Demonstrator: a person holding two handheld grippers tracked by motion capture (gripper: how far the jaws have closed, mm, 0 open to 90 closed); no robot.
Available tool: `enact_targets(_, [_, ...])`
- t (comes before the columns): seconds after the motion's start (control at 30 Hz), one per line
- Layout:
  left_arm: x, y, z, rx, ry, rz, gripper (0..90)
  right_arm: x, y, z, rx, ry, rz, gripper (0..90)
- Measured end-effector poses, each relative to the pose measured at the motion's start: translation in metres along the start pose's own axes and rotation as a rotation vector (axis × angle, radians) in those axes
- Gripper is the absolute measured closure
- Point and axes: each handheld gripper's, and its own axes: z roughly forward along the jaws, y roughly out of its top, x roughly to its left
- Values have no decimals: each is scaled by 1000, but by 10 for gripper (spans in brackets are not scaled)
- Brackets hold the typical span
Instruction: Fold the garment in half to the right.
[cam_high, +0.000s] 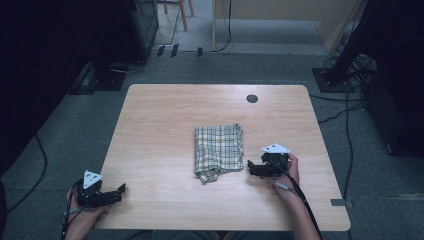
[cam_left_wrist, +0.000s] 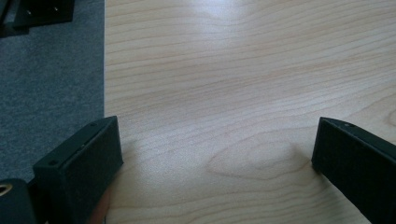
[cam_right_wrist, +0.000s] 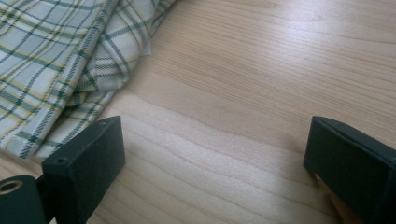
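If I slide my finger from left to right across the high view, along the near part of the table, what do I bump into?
Left gripper → checked cloth → right gripper, with its fingers open just beside the cloth.

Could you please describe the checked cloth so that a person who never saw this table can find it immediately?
Look at the light wooden table; near its middle lies a folded cloth, just left of the open right claw. Its green and yellow checks on white set it apart from the plain wood and the black claws.
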Motion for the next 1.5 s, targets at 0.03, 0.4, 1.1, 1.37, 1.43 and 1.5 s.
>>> enact_targets(0.03, [0, 0, 0, 1, 0, 1, 5, -1, 0, 0, 1, -1, -2, 37])
enact_targets(0.4, [0, 0, 0, 1, 0, 0, 4, -12, -7, -7, 7, -8, 7, 18])
enact_targets(1.1, [0, 0, 0, 1, 0, 0, 4, -31, -23, -24, 7, -31, 30, 16])
enact_targets(1.37, [0, 0, 0, 1, 0, 1, 4, -35, -26, -27, 8, -34, 34, 16])
enact_targets(1.43, [0, 0, 0, 1, 0, 1, 4, -35, -26, -28, 7, -36, 35, 16])
enact_targets(1.5, [0, 0, 0, 1, 0, 1, 4, -36, -27, -28, 7, -39, 35, 15])
